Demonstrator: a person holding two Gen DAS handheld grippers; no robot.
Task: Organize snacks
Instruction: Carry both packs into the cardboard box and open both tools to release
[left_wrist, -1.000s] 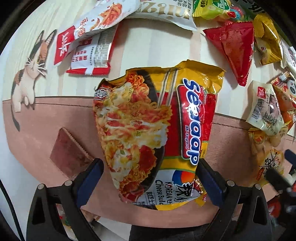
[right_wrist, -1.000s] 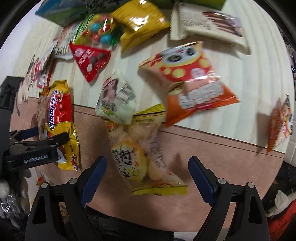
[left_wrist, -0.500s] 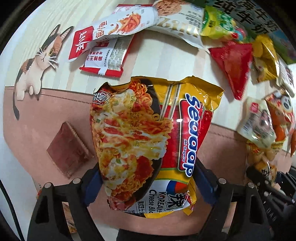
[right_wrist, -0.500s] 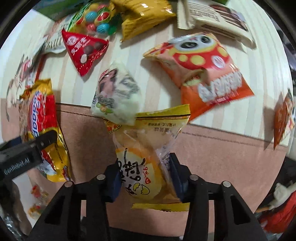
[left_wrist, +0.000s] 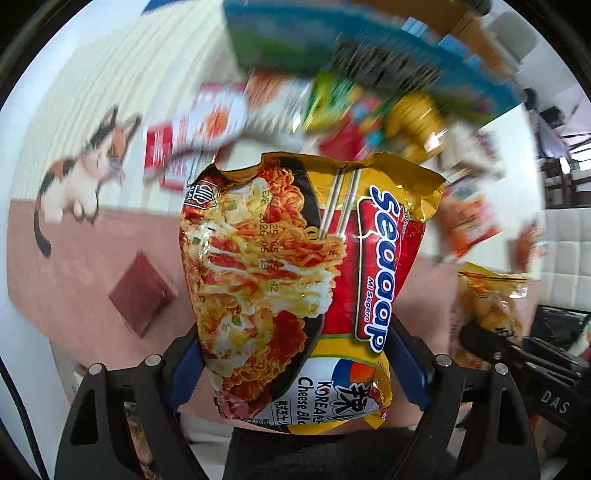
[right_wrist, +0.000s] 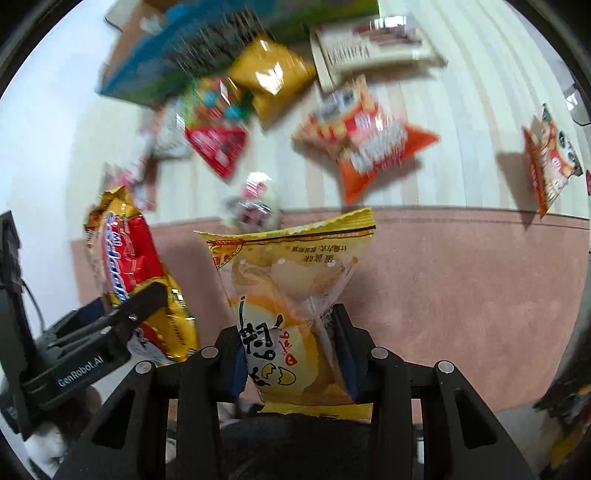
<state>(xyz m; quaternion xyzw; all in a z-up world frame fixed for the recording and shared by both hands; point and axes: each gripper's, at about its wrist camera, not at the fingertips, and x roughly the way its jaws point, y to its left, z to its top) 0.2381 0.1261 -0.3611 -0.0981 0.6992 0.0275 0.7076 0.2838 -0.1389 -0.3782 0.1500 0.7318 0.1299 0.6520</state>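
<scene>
A yellow and red Sedaap noodle packet (left_wrist: 295, 258) hangs upright between the blue pads of my left gripper (left_wrist: 295, 354), which is shut on its lower half and holds it above the pink mat (left_wrist: 92, 266). In the right wrist view the same packet (right_wrist: 125, 258) shows at the left. My right gripper (right_wrist: 290, 350) is closing tight on a yellow, partly clear egg-snack packet (right_wrist: 291, 280). Its pads press on the packet's lower part and hold it off the mat. That packet (left_wrist: 491, 302) also shows at the right edge of the left wrist view.
Blurred snacks lie on the striped cloth beyond the mat: an orange packet (right_wrist: 369, 147), a yellow bag (right_wrist: 269, 77), a red triangular packet (right_wrist: 218, 144), a white packet (right_wrist: 369, 48) and a blue-green box (right_wrist: 192, 51). A maroon sachet (left_wrist: 142, 291) lies on the mat.
Both grippers closed from open onto their packets and lifted them off the mat. The table now looks further away and blurred in both views.
</scene>
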